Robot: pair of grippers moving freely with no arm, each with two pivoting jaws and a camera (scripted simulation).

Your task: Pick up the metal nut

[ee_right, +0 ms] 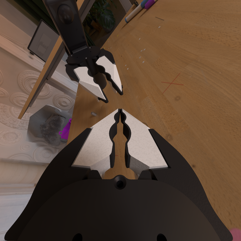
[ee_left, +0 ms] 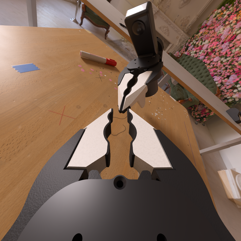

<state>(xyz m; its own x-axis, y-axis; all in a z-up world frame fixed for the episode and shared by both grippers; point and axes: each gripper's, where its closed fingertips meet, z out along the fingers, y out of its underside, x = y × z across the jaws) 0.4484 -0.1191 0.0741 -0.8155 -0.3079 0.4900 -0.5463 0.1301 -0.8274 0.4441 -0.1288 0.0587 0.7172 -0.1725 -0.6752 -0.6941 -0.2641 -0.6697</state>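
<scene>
Here, two grippers meet tip to tip above a wooden tabletop [ee_left: 39, 91]. The left gripper [ee_left: 120, 110] has its jaws apart; the right gripper [ee_right: 120, 110] has its jaws together, holding nothing. The small metal nut [ee_right: 94, 113] lies on the tabletop just left of the right gripper's tips.

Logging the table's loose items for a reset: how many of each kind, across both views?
Markers: 3 (red-capped marker, blue marker, purple-capped marker)
Metal nut: 1
Blue tape piece: 1
Total: 5
</scene>
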